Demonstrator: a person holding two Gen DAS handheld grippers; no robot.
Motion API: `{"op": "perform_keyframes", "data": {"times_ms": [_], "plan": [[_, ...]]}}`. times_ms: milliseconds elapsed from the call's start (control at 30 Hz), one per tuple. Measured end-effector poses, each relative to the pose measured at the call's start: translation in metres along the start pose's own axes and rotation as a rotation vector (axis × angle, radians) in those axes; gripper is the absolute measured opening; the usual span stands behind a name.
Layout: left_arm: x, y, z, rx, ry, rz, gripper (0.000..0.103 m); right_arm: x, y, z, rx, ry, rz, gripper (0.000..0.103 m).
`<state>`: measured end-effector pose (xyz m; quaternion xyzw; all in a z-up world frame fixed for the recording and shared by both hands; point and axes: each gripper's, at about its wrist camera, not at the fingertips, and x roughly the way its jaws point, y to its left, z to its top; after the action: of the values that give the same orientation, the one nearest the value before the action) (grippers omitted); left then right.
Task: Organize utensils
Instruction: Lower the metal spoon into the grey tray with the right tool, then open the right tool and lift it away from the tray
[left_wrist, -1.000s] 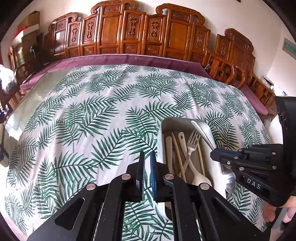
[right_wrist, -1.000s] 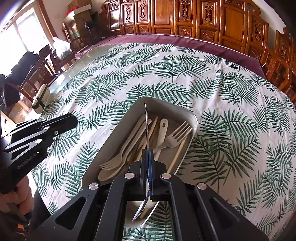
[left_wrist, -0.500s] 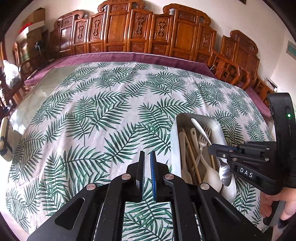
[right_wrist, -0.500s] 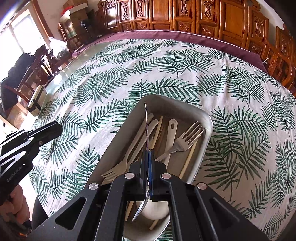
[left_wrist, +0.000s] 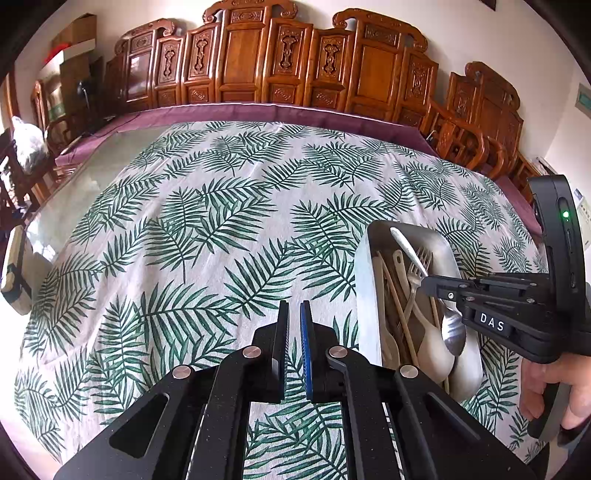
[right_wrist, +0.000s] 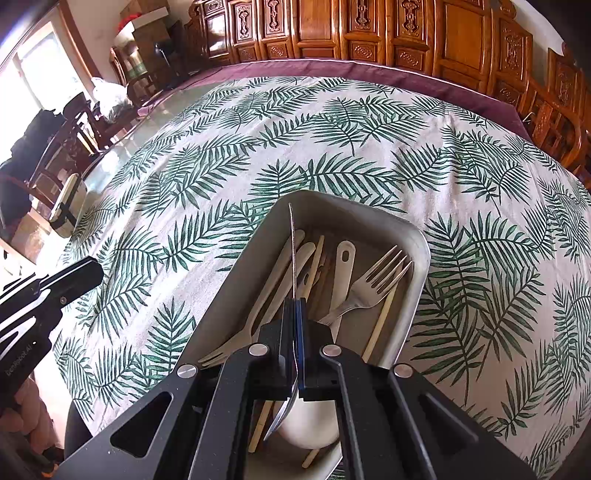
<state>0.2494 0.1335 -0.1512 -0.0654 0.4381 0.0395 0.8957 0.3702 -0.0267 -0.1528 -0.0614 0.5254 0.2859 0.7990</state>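
Right tongs (right_wrist: 294, 332) are clamped on a metal spoon (right_wrist: 292, 258) by mid-handle, held over the tray (right_wrist: 417, 280) w/ bowl end low at 6 o'clock and handle tip pointing to 12. Vs a second ago the tray fills more of the right view and the spoon sits deeper over it, so the drop-in looks close (judging, not seen). Left tongs (left_wrist: 294, 332) hang nearly closed, holding nothing, over the leaf-print bench (left_wrist: 184, 240); the tray has slid toward 3 o'clock in that view. Left view alone shows the spoon bowl (left_wrist: 453, 332) side-on above the pale spoons (left_wrist: 434, 349). Right view alone shows the steel fork (right_wrist: 373, 280) and chopsticks (right_wrist: 382, 317) laid lengthwise.
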Motion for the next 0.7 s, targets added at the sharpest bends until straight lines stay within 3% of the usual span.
{"op": "perform_keyframes", "data": {"times_ms": [700], "plan": [[0.001, -0.011, -0.004, 0.012, 0.008, -0.005, 0.006, -0.021, -0.007, -0.009, -0.016, -0.054, -0.002, 0.006]]}}
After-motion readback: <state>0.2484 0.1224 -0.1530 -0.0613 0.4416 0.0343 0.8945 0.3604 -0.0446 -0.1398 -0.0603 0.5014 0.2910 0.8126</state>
